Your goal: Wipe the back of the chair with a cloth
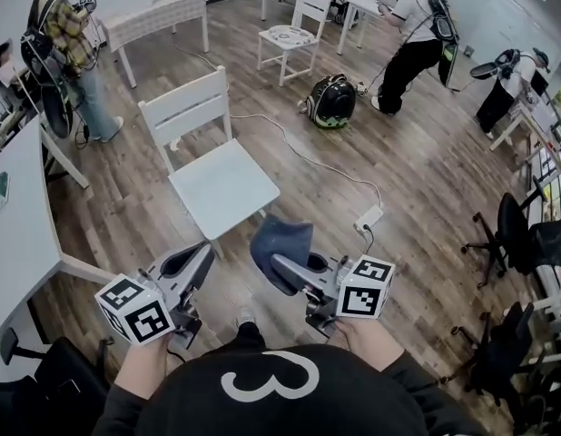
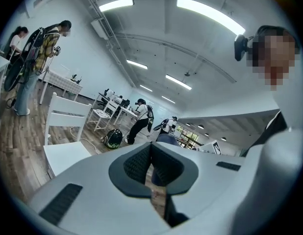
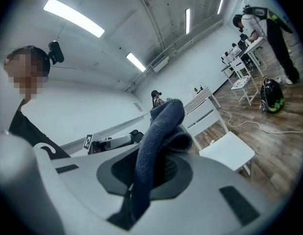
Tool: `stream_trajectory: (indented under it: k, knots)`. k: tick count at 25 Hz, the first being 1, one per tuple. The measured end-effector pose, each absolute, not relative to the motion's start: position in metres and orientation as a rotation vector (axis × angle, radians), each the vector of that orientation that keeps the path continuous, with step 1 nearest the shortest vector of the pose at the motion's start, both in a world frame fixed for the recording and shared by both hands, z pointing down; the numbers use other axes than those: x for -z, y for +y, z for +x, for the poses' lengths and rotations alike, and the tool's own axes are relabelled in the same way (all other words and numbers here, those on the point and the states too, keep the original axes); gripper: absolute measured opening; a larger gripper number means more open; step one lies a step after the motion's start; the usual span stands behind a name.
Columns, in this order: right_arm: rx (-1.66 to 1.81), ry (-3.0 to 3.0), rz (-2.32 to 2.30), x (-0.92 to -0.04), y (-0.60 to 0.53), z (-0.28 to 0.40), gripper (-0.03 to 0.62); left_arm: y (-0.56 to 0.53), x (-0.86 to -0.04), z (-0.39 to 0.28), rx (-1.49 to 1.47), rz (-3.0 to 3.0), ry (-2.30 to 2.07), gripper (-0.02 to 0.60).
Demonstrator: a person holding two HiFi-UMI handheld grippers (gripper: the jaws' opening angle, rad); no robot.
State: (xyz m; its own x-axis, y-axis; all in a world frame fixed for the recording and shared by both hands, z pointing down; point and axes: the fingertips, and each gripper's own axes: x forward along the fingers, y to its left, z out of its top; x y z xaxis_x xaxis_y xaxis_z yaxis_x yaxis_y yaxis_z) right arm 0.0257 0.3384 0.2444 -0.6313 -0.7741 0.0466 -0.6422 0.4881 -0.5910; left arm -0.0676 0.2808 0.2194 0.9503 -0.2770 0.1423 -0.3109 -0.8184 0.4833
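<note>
The white wooden chair [image 1: 217, 182] stands on the floor just ahead of me, its slatted back [image 1: 185, 107] on the far left side. A dark blue cloth [image 1: 281, 239] sticks up from my right gripper [image 1: 279, 263], which is shut on it and held low, near the seat's front right corner. In the right gripper view the cloth [image 3: 164, 126] bulges over the jaws and the chair [image 3: 225, 148] lies beyond. My left gripper [image 1: 191, 260] is held beside it, in front of the seat. In its own view the left gripper [image 2: 151, 153] is shut with nothing held, and the chair [image 2: 63, 126] is at left.
A white table [image 1: 17, 216] runs along my left. A cable with a power strip [image 1: 369, 216] crosses the floor right of the chair, and a black-green backpack [image 1: 332, 101] lies beyond. Another white chair [image 1: 294, 30], more tables and several people stand farther off. Black office chairs [image 1: 512, 234] are at right.
</note>
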Motion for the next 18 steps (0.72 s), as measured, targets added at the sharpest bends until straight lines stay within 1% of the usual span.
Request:
stream_trajectory:
  k: [3, 8, 18]
  knots:
    - [0.892, 2.539, -1.234, -0.254, 0.279, 0.027, 0.048, 0.218, -0.229, -0.065, -0.099, 2.538, -0.433, 0.012]
    - [0.935, 2.558, -1.233, -0.263, 0.209, 0.034, 0.048, 0.147, -0.244, -0.058, -0.114, 2.504, -0.422, 0.014]
    - [0.929, 2.597, -1.150, -0.271, 0.100, 0.031, 0.048, 0.058, -0.264, -0.067, -0.082, 2.427, -0.548, 0.014]
